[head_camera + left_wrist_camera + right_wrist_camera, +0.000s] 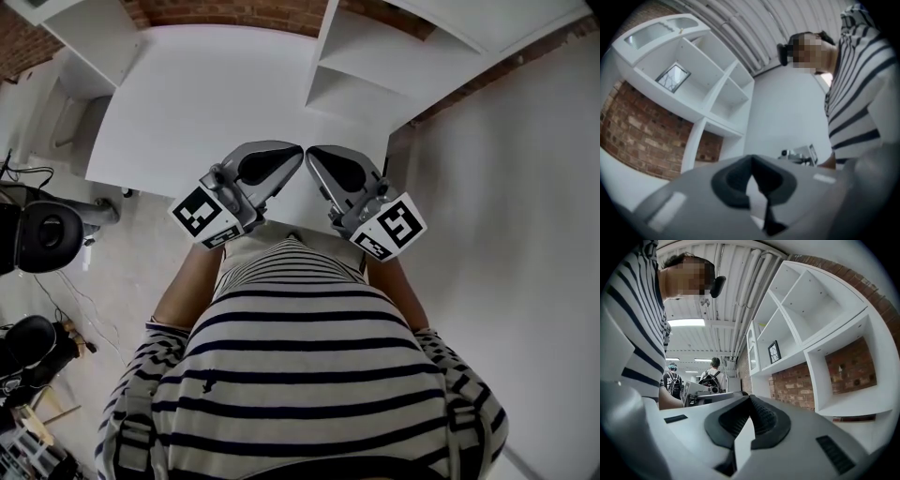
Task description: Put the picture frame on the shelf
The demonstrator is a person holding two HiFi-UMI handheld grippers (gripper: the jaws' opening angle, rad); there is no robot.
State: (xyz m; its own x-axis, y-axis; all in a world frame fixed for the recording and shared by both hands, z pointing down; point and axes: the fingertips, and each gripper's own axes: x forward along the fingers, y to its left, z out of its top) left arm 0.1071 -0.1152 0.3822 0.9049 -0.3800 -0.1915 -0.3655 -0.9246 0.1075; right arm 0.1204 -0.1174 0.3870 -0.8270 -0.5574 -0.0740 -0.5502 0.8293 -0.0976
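Observation:
The picture frame [672,77], dark-edged with a pale picture, stands in an upper compartment of the white shelf unit [705,101]. The right gripper view shows the frame [774,351] upright on a shelf board. In the head view the frame is hidden. I hold both grippers close to my chest, their tips almost touching over the table's near edge. My left gripper [292,156] is shut with nothing in it, its jaws [751,161] meeting at the tips. My right gripper [315,156] is also shut and empty, seen up close [749,401]. Both are far from the frame.
A white table [206,103] lies in front of me, with the shelf unit [375,56] at its back right against a brick wall [848,364]. A black office chair [47,234] stands at the left. Two people [711,376] stand far behind.

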